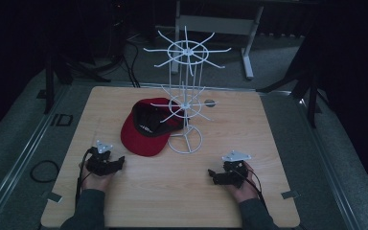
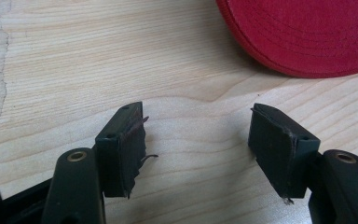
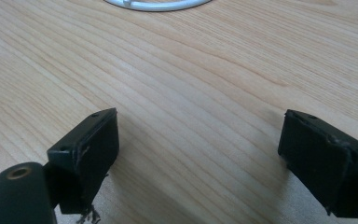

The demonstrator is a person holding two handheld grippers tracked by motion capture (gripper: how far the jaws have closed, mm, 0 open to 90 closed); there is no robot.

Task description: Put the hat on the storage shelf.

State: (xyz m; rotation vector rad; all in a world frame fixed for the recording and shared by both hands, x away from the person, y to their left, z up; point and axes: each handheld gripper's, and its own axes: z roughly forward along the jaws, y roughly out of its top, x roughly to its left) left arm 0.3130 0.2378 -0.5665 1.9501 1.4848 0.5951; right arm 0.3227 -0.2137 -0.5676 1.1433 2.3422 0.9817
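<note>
Left gripper (image 1: 120, 160) rests low over the wooden table (image 1: 172, 201), held in the person's left hand (image 1: 96, 179) near the front left part of the board. Forearm comes in from the bottom edge, sleeve dark; gripper points up and to the right in the high view, toward the red cap (image 1: 146, 127). Grey three-cornered plate sits on top of it. Jaws stand wide apart in the left gripper view, bare wood between the pads (image 2: 126, 151), nothing gripped. Pad edges look frayed.

Right gripper (image 1: 212, 175) sits in the right hand (image 1: 242, 184) at the front right, pointing left across the table, roughly level with the surface. Its jaws are likewise spread wide in the right gripper view, with only wood grain between them.

Red cap lies on the table just ahead of the left gripper, near but not touching; its brim edge (image 2: 303, 37) fills the upper right of the left gripper view. Cap lies with its brim toward the person, dark inside showing at the far end, and its right side sits against the white wire rack (image 1: 186, 103).

Wire rack stands upright mid-table on a ring base (image 3: 158, 4), with two tiers of radiating hooks. The base ring shows at the top edge of the right gripper view, well apart from that gripper.
</note>
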